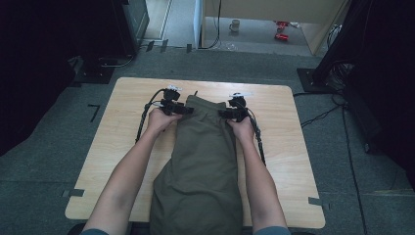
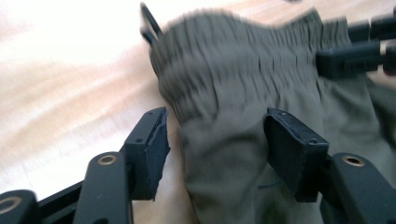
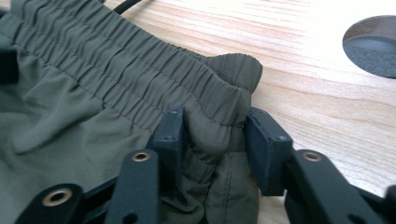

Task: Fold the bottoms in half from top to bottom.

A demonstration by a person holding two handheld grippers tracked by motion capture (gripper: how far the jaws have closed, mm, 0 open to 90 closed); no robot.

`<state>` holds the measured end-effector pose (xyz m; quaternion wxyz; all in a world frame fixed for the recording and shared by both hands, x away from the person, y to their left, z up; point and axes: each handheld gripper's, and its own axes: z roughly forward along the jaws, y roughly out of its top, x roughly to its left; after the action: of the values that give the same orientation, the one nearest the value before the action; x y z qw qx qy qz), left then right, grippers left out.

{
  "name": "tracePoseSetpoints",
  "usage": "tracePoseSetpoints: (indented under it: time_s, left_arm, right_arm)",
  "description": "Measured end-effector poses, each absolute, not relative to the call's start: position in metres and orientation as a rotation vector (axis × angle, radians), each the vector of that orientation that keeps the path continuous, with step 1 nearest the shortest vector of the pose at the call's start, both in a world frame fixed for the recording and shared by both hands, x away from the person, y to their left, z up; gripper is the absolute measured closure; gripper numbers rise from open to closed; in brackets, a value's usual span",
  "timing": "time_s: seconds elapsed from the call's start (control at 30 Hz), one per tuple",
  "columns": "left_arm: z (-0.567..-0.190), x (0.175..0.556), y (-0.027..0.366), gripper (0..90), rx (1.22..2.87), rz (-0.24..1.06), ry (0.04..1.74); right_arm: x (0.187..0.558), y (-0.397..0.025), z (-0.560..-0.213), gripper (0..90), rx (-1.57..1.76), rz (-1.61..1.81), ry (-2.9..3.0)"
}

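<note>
- A pair of olive trousers (image 1: pixel 200 161) is laid lengthwise on the wooden worktop (image 1: pixel 288 147), the elastic waistband (image 3: pixel 121 79) at the far end and the legs hanging over the near edge.
- The right tongs (image 3: pixel 212 140) are clenched on the waistband's corner, a bunch of fabric being pinched between the jaws, presumably so that this side can be lifted or pulled taut.
- The left tongs (image 2: pixel 215 140) are held spread, straddling the opposite corner without being closed on it; the grip there is judged not yet made.
- The two corners are taken symmetrically, probably so the garment can be handled evenly.
</note>
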<state>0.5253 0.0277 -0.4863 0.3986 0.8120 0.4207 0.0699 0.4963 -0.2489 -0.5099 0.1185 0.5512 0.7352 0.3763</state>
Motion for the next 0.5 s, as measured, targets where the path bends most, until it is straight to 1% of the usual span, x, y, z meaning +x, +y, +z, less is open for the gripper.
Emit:
tracePoseSetpoints:
  time_s: [0.03, 0.1, 0.17, 0.3, 0.5]
  left_arm:
    - [-0.487, 0.526, 0.027, 40.5, 2.039, 0.198, 1.055]
    - [-0.489, 0.529, 0.026, 40.2, 2.01, 0.176, 1.063]
    - [-0.49, 0.535, 0.023, 39.1, 2.05, 0.142, 1.096]
    - [-0.49, 0.537, 0.02, 40.0, 2.067, 0.142, 1.102]
    - [-0.494, 0.538, 0.022, 50.8, 2.054, 0.051, 1.153]
  right_arm:
    - [0.496, -0.249, -0.51, 62.4, 1.615, 1.103, 2.152]
    - [0.496, -0.248, -0.508, 65.4, 1.615, 1.101, 2.168]
    - [0.495, -0.247, -0.506, 68.1, 1.608, 1.098, 2.177]
    - [0.495, -0.246, -0.504, 71.5, 1.616, 1.089, 2.189]
    - [0.493, -0.247, -0.501, 73.6, 1.643, 1.103, 2.199]
